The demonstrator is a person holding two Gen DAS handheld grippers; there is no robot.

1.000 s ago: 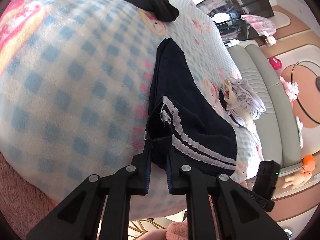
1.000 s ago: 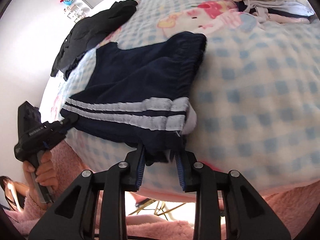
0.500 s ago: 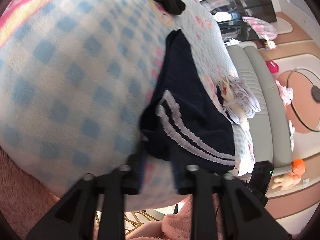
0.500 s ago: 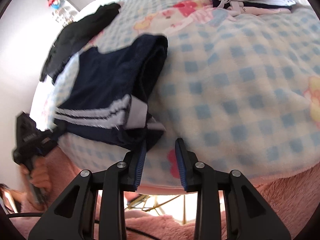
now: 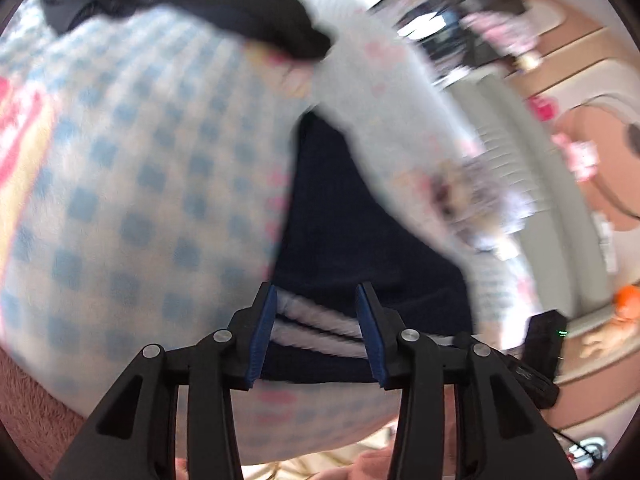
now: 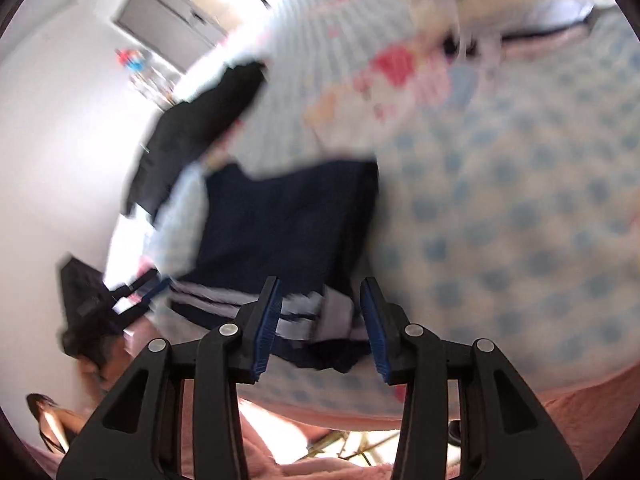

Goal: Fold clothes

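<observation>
Navy shorts point(image 5: 352, 224) with white stripes at the hem lie flat on the blue-and-white checked blanket point(image 5: 132, 208). Both views are motion-blurred. My left gripper point(image 5: 316, 332) is open, its jaws standing apart over the striped hem, holding nothing. In the right wrist view the same shorts point(image 6: 288, 224) lie in front of my right gripper point(image 6: 320, 328), which is open with its jaws either side of the striped hem corner. The other gripper point(image 6: 92, 304) shows at the left there.
A black garment point(image 5: 192, 4) lies at the far end of the blanket, also in the right wrist view point(image 6: 192, 124). Folded light clothes point(image 5: 484, 204) lie at the right. A grey sofa point(image 5: 520, 112) and pink fleece point(image 6: 580, 420) border the bed.
Both grippers have opened and let go of the shorts' hem. The shorts now lie folded narrower on the blanket. Both cameras are moving fast.
</observation>
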